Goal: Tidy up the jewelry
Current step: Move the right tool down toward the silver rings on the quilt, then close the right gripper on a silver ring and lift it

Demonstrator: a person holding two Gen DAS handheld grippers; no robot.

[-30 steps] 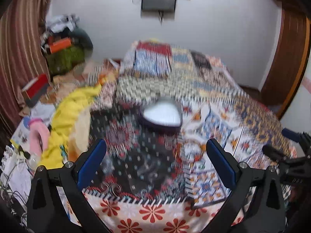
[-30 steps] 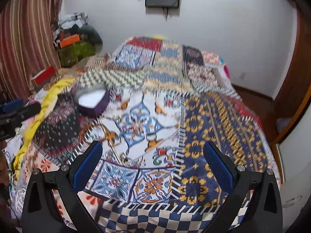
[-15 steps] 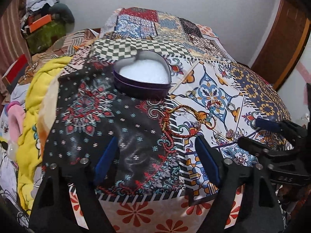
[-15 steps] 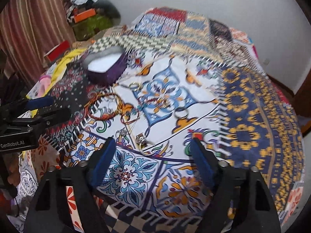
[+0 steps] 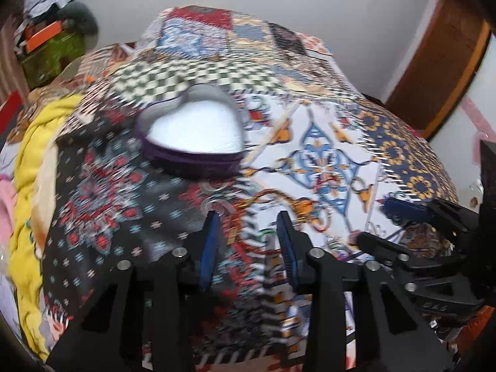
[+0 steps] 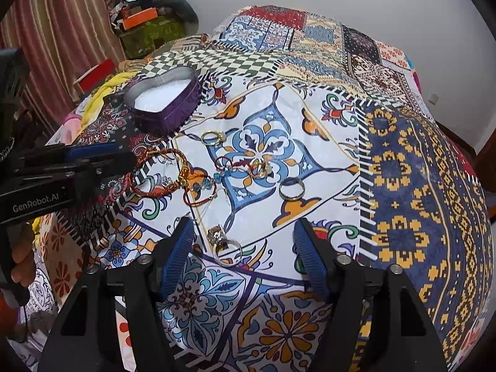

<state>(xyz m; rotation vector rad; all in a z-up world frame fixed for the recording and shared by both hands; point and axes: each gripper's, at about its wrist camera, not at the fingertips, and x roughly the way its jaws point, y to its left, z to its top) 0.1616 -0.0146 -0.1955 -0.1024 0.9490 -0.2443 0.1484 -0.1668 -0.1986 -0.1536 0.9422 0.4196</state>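
Left wrist view, blurred: the left gripper (image 5: 248,226) hangs over a bed (image 5: 403,142) covered in patchwork print cloth, its two blue-padded fingers (image 5: 209,245) drawn fairly close but parted, with nothing between them. Beyond sits one heart-shaped tin (image 5: 192,136), purple-walled, metal-rimmed, lined with white foam. At the right edge the right gripper (image 5: 372,223) reaches in low. The jewelry under it is too smeared to count.

Right wrist view, sharp: the right gripper (image 6: 245,248) is released, its ribbed blue pads spread wide above the cloth. Between them lies one silver ring with a chunky setting (image 6: 224,243), flat on the bed. Farther on lie one plain grey metal band (image 6: 291,188), one thin gold ring (image 6: 211,138) and one gold ring (image 6: 259,168) among red cord. Several red-and-gold thread bracelets (image 6: 164,170) lie tangled at left; their exact number cannot be told. The heart tin (image 6: 164,105) stands at the far left, apart from the rings. The left gripper (image 6: 124,158) enters from the left with a hand (image 6: 21,257) on its grip.
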